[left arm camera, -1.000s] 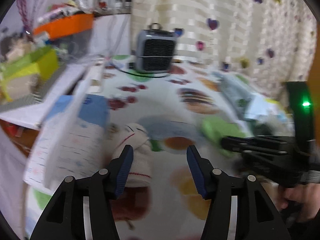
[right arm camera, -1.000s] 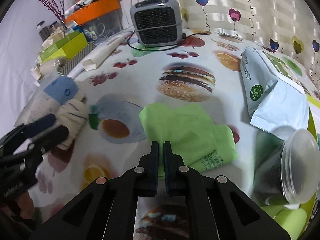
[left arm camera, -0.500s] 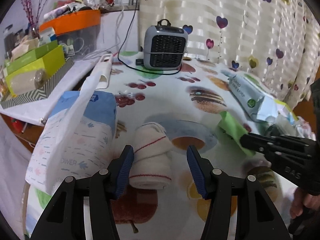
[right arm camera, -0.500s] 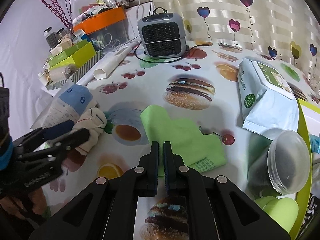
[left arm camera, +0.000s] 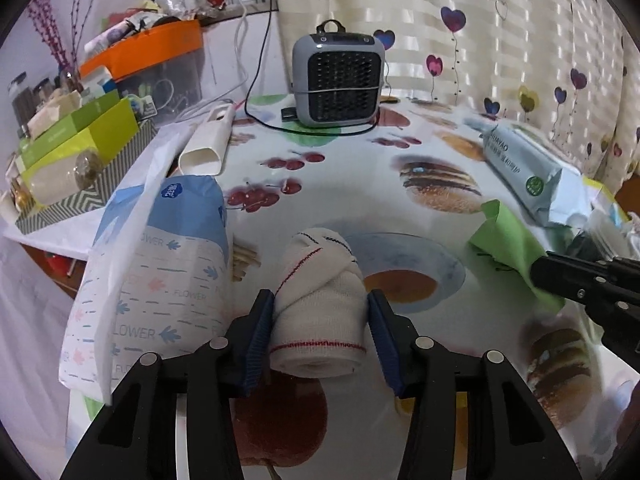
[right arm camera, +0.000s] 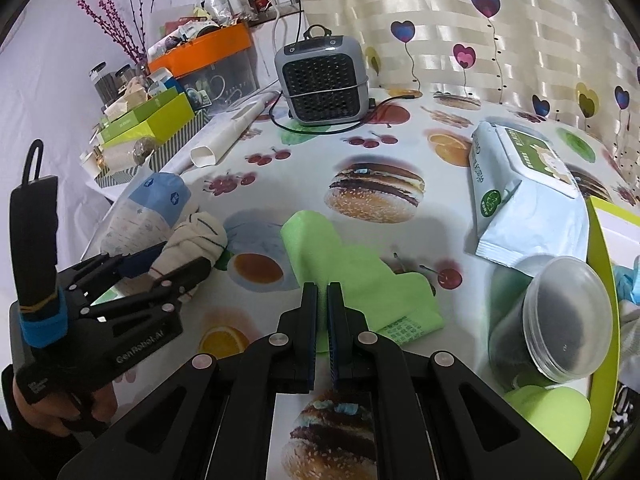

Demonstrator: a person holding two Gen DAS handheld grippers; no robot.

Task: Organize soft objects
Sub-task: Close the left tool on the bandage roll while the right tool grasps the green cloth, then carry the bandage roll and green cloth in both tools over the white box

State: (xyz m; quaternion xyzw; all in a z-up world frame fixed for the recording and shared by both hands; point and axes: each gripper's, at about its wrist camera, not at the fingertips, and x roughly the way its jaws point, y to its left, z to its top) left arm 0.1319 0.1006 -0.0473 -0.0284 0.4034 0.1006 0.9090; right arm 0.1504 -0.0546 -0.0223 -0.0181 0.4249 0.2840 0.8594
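A rolled white cloth with red stitching lies on the printed tablecloth, also visible as the white roll in the right wrist view. My left gripper straddles it, jaws closing, blue pads touching both sides of the roll. From the right wrist view the left gripper sits at the roll, held by a hand. A green cloth lies flat mid-table. My right gripper hovers over its near edge, shut with nothing in it; its tip shows beside the green cloth.
A blue-and-white tissue pack lies right beside the roll on the left. A grey heater with its cable stands at the back. A wipes pack, a clear lidded tub and a green-rimmed tray crowd the right. Boxes line the left.
My left gripper came forward and down until the white roll sits between its pads, and the jaws narrowed onto it. The right gripper stayed shut over the green cloth.
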